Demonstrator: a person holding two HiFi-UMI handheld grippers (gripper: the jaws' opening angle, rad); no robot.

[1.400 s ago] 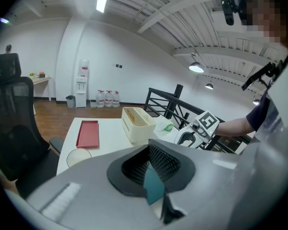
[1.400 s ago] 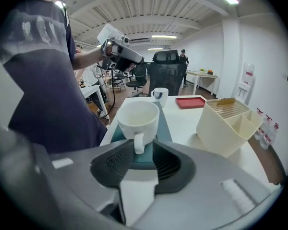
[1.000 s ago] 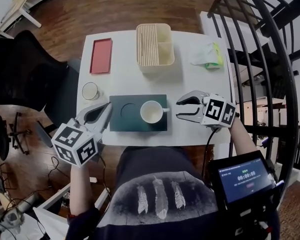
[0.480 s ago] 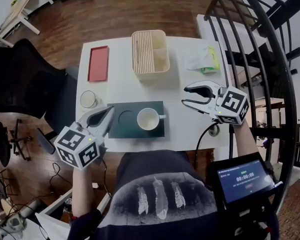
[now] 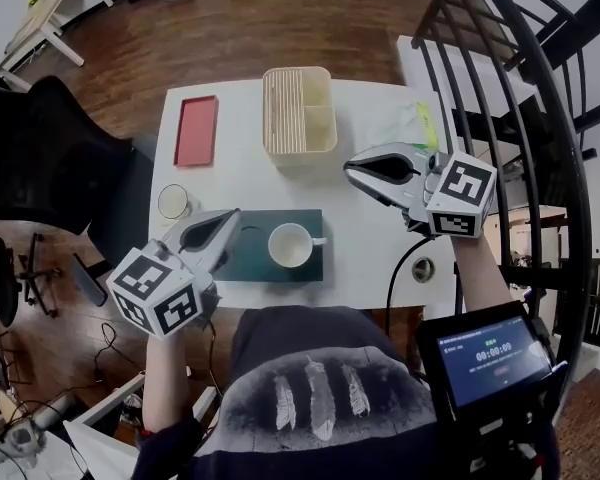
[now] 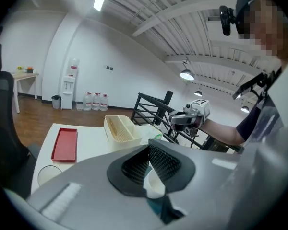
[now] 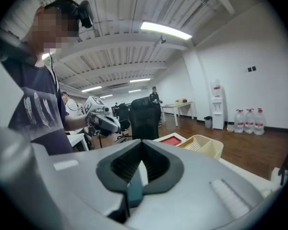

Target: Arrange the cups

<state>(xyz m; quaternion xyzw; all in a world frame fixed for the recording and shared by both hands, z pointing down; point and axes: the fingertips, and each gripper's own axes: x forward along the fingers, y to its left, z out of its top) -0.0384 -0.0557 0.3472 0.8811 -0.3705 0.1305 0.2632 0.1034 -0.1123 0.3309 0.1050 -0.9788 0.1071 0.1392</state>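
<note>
The table (image 5: pixel 360 238) has a smooth, matt white top. On it, the cup (image 5: pixel 290 246) looks like glossy white ceramic. The mat (image 5: pixel 255 266) under the cup is matt dark green. The red tray (image 5: pixel 196 130) and the ribbed cream basket (image 5: pixel 298 111) look like plastic. Around the table, the floor (image 5: pixel 280 18) is polished wood.

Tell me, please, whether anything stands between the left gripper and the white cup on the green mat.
Nothing visible does: only bare green mat lies between the left gripper and the white cup.
</note>
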